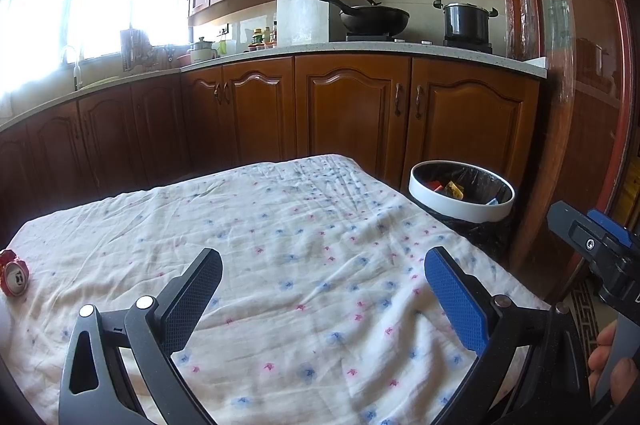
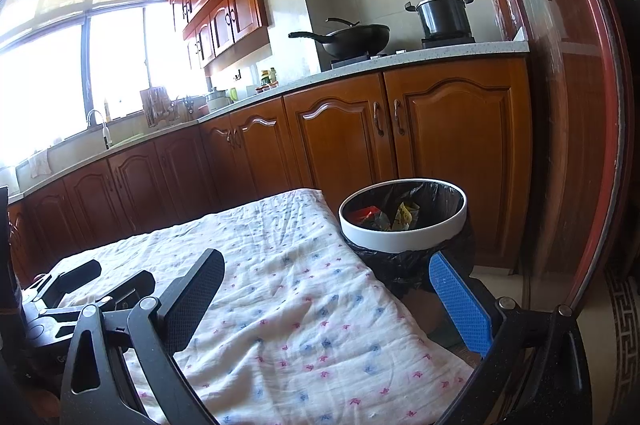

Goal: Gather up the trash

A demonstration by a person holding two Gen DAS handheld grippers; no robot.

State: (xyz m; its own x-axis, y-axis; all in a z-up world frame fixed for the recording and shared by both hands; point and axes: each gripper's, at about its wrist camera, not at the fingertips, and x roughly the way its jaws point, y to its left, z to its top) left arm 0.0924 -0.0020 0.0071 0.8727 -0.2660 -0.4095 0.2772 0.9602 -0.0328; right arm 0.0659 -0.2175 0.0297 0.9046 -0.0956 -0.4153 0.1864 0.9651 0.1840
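Trash in the form of a crushed red can lies on the cloth-covered desk far to the left of the left hand-held gripper, whose jaws gape wide and empty, ready to reach for it, while the right hand-held gripper, equally wide and empty, hangs by the desk's right edge facing the bin just ahead, where wrappers already lie.

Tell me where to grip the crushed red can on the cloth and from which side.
Grip the crushed can across its dented sides, coming from above with the open left gripper. It lies on its side, silver end facing the camera, at the cloth's left edge.
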